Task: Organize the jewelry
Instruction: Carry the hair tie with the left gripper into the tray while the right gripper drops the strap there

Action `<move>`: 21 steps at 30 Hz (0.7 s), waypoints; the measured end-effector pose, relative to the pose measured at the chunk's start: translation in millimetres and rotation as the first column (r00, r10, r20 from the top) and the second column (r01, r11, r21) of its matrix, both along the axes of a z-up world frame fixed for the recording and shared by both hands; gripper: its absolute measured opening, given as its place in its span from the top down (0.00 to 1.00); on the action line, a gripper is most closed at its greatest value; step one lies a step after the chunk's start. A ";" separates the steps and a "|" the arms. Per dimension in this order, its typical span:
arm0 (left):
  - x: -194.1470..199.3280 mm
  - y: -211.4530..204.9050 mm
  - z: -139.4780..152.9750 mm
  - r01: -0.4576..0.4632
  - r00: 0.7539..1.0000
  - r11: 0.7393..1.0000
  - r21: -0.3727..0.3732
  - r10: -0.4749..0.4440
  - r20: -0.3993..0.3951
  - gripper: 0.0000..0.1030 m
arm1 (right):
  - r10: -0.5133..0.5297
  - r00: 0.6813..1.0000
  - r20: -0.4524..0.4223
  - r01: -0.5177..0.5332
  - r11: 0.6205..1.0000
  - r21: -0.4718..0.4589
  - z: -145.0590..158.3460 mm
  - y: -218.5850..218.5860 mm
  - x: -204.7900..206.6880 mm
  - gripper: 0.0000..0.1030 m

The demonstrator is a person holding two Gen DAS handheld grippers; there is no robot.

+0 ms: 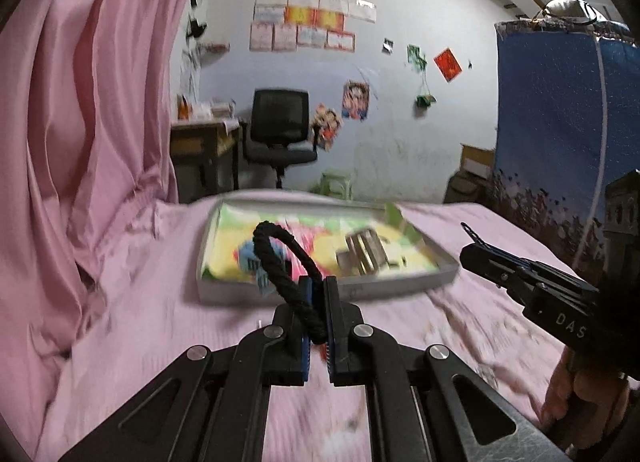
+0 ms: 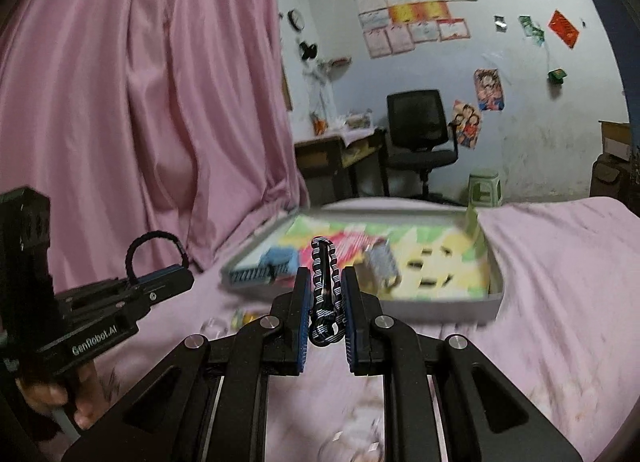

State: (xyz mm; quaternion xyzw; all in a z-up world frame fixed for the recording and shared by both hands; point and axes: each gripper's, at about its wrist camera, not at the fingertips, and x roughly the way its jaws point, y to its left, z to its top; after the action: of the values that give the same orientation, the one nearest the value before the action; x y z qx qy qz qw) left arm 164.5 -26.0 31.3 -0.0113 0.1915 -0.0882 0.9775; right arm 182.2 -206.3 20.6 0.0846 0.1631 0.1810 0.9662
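Note:
My left gripper [image 1: 318,286] is shut on a black braided bracelet [image 1: 280,258], whose loop arcs up and left above the fingers. From the right wrist view that same gripper [image 2: 176,272] appears at the left, the black loop [image 2: 154,248] rising from it. My right gripper [image 2: 326,282] is shut on a black-and-white patterned bracelet [image 2: 325,290] that stands up between its blue pads. A grey tray [image 1: 400,282] with a colourful lining lies on the pink bed just beyond both grippers; a blue comb-like piece [image 2: 276,262] and metal clips [image 1: 364,256] lie in it, blurred.
Pink bedsheet [image 1: 140,322] covers the surface; a pink curtain [image 1: 80,101] hangs at the left and a blue drape [image 1: 560,121] at the right. Small clear items [image 2: 216,328] lie on the sheet near the right gripper. A black office chair [image 1: 280,129] and desk stand behind.

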 end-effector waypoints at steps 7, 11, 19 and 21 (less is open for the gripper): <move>40.8 -14.3 7.7 -0.051 0.995 0.998 0.020 0.049 0.085 0.94 | -0.061 0.997 0.045 0.061 0.998 0.002 6.2 -9.9 37.1 0.87; 66.2 -26.1 7.6 -0.076 0.991 0.997 0.029 0.072 0.113 0.94 | -0.093 0.994 0.062 0.093 0.996 -0.003 4.4 -16.2 59.9 0.87; 124.2 -43.1 -9.1 -0.051 0.998 0.998 0.033 0.052 -0.035 0.94 | -0.137 0.986 -0.093 0.137 0.991 -0.005 -27.0 -32.6 112.9 0.87; 142.1 -46.8 -17.9 -0.037 0.992 0.998 0.043 0.042 -0.119 0.94 | -0.131 0.980 -0.151 0.130 0.991 -0.013 -37.8 -32.0 122.9 0.87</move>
State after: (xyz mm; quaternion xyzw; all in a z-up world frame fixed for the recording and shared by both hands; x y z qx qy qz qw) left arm 306.5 -72.8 13.4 -0.0004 0.2512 -0.0641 0.9658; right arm 305.1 -238.3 -17.2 0.1072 0.2305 0.1100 0.9609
